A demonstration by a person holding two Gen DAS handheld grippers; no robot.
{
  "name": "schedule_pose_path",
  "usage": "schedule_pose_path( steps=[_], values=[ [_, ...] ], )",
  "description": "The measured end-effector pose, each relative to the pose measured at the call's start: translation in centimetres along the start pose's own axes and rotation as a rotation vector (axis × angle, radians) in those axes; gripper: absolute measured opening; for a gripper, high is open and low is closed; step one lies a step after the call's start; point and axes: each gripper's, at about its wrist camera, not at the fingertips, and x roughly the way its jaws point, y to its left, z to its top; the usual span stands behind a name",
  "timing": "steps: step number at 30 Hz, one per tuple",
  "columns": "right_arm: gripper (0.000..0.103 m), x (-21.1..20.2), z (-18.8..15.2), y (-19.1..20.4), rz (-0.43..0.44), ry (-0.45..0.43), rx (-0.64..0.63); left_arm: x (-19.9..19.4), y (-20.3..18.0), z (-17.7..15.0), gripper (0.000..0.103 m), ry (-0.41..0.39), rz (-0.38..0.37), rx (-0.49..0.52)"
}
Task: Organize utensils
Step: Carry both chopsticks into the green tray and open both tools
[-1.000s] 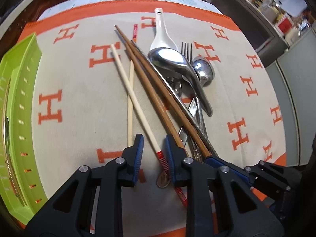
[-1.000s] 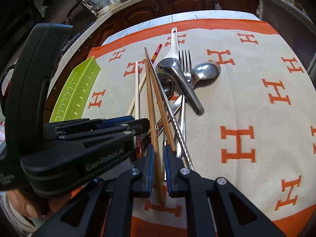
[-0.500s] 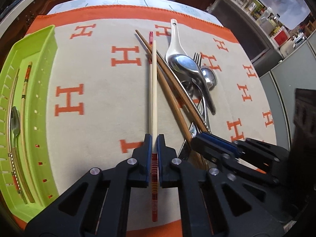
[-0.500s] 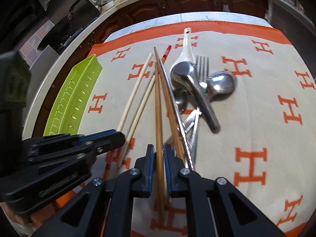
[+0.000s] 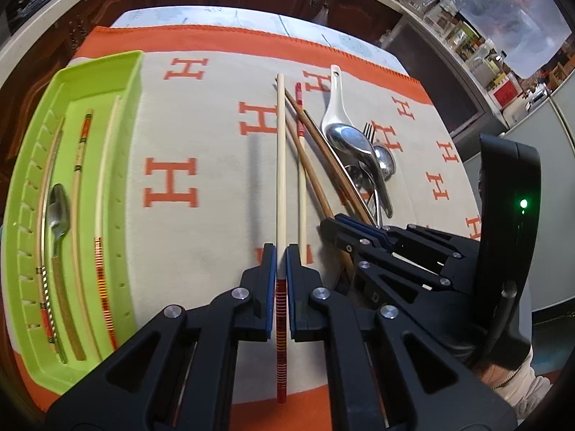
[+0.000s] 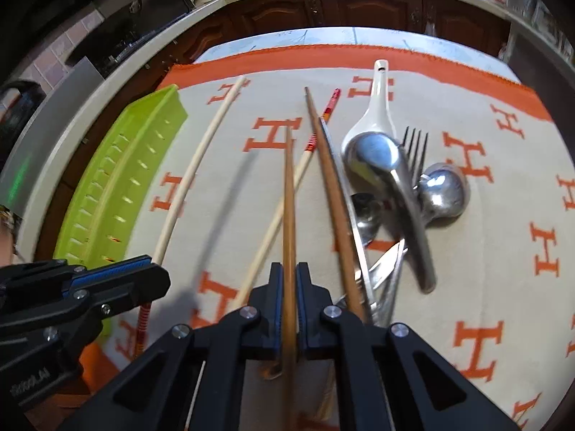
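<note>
My left gripper (image 5: 281,262) is shut on a cream chopstick (image 5: 280,165) with a red-striped end, held off the cloth and pointing away. My right gripper (image 6: 289,283) is shut on a brown wooden chopstick (image 6: 288,194), also lifted. On the cloth stay a second cream chopstick (image 6: 273,222), another brown chopstick (image 6: 332,194), a white ceramic spoon (image 6: 373,115), a steel ladle spoon (image 6: 381,158), a fork (image 6: 417,147) and a round steel spoon (image 6: 440,190). The green tray (image 5: 100,82) at the left holds several chopsticks and a small spoon (image 5: 59,215).
The orange-bordered cloth with H marks (image 5: 172,183) covers the table; a bare stretch lies between tray and pile. My right gripper's body (image 5: 413,251) sits close on the left gripper's right. Dark cabinets (image 6: 359,3) stand behind the table.
My left gripper closed on the cream chopstick and lifted it, swinging it straight. My right gripper, holding the brown chopstick throughout, raised it clear of the pile.
</note>
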Motion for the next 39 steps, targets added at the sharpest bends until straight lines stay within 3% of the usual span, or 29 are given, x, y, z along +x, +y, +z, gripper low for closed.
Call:
schedule_pose_path(
  steps=[11,21,27,34,39],
  values=[
    [0.007,-4.0,0.7,4.0,0.157,-0.016,0.064,-5.3,3.6,-1.1,0.004,-0.083,0.0,-0.035],
    [0.007,-3.5,4.8,10.7,0.292,-0.002,0.097,-10.4,12.0,-1.1,0.003,-0.178,0.056,-0.139],
    [0.007,-0.6,6.6,13.2,0.28,0.027,0.136,-9.9,15.5,-0.4,0.004,-0.155,0.063,-0.169],
    [0.008,2.6,7.1,14.1,0.237,0.091,0.153,-7.3,16.3,0.7,0.004,-0.123,0.079,-0.18],
    [0.008,2.8,6.7,14.3,0.218,0.101,0.128,-6.8,16.5,0.8,0.004,-0.116,0.101,-0.178]
  ],
)
